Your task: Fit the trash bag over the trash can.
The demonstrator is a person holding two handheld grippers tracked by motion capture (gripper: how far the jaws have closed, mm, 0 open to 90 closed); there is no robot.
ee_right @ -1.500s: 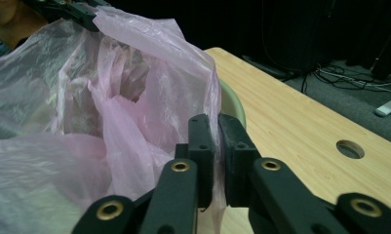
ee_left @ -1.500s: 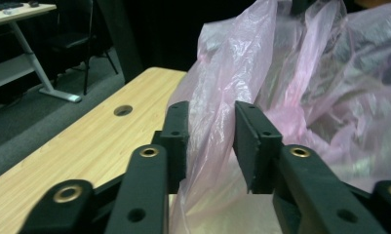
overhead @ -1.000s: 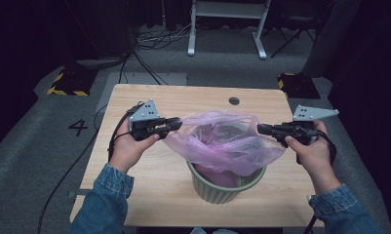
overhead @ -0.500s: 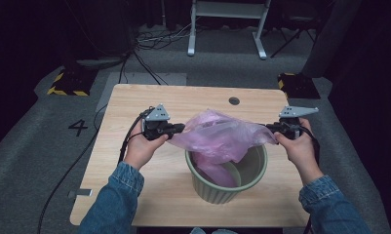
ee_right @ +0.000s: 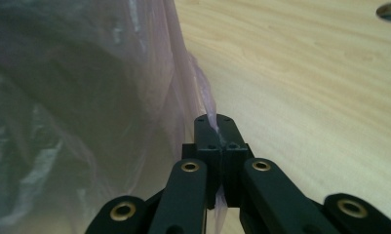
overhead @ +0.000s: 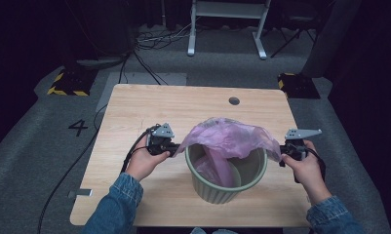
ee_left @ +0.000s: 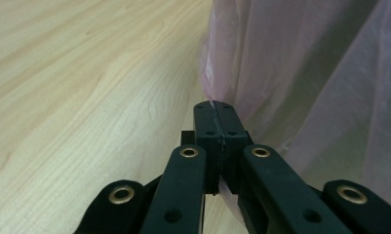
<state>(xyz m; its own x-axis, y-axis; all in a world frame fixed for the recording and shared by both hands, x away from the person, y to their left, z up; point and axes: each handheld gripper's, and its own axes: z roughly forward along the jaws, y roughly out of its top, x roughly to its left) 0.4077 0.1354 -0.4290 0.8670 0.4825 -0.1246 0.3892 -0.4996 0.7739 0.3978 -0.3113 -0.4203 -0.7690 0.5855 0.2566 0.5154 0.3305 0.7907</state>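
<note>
A thin pink plastic bag (overhead: 227,136) is stretched across the top of a pale green round bin (overhead: 222,190) that stands on the wooden table (overhead: 183,105). Part of the bag hangs down inside the bin. My left gripper (overhead: 176,147) is at the bin's left rim, shut on the bag's edge; in the left gripper view the film (ee_left: 300,73) runs out from between the closed jaws of the left gripper (ee_left: 215,108). At the bin's right rim my right gripper (overhead: 280,153) is likewise shut on the bag's (ee_right: 110,73) other edge, seen at the right gripper (ee_right: 215,121).
A round cable hole (overhead: 234,101) sits near the table's far edge. The left gripper's cable (overhead: 129,156) trails off the table's left side. Beyond the table are a white metal stand (overhead: 227,29) and floor cables.
Both hands have come down and towards the near side, bringing the bag's edges from above the bin to its rim level. The bag now sags into the bin.
</note>
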